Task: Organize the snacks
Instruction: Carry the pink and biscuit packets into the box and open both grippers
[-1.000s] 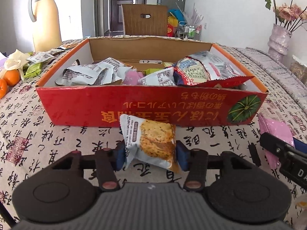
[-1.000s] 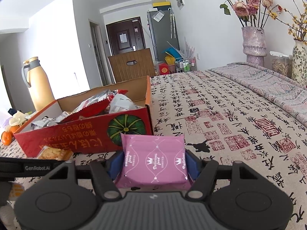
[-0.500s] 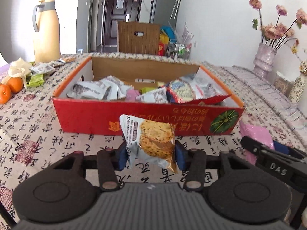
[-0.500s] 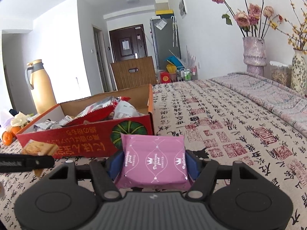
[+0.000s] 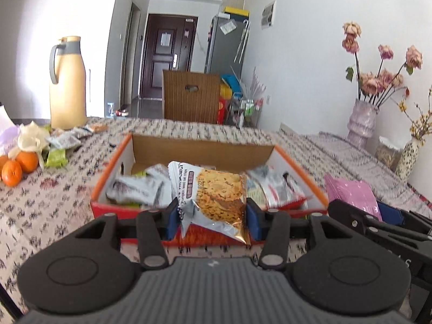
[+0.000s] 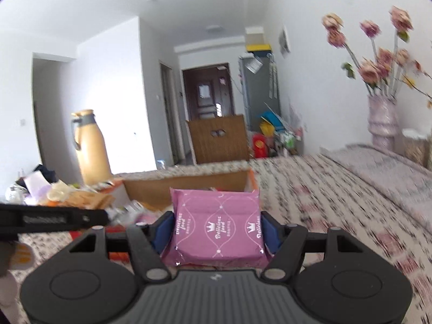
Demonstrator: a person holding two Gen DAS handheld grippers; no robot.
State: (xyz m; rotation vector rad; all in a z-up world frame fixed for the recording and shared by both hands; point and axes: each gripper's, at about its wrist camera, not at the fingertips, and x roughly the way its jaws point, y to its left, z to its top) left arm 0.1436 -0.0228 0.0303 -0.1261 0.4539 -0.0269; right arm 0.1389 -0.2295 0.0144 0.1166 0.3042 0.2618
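Your left gripper, tilted slightly down, clamps a silver cracker packet before the red cardboard box; your right gripper at 3 o'clock grips a pink pouch.

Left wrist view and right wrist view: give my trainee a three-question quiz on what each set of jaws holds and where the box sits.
1. True or false: the left gripper is empty.
2. What colour is the square packet in the right gripper?
3. The red cardboard box holds: A) snack packets B) oranges C) flowers.

Key: 1 false, its jaws clamp a silver cracker packet; 2 pink; 3 A.
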